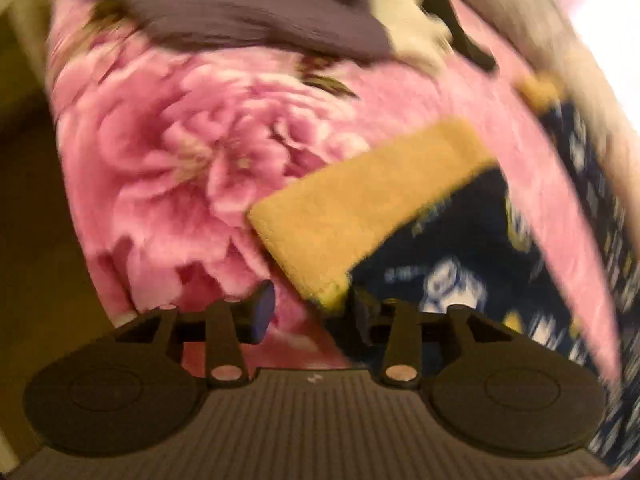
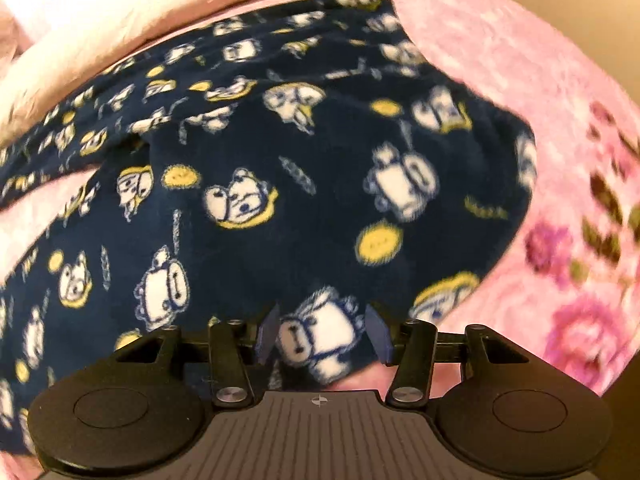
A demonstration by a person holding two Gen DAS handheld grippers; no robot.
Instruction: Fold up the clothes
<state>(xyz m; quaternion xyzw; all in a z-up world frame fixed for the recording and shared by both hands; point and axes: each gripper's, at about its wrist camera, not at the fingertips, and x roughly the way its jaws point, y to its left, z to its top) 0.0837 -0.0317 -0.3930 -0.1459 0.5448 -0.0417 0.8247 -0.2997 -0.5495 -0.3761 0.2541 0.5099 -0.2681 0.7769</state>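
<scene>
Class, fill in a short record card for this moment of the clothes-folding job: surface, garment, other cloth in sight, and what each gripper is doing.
surface: pink floral blanket
garment: navy fleece with a cartoon print, lying on the blanket
cuff: yellow band at the garment's end
other cloth: grey fabric at the blanket's far side
left gripper: open, jaws apart beside the cuff corner
right gripper: open, jaws either side of a garment edge
image quality: motion-blurred
</scene>
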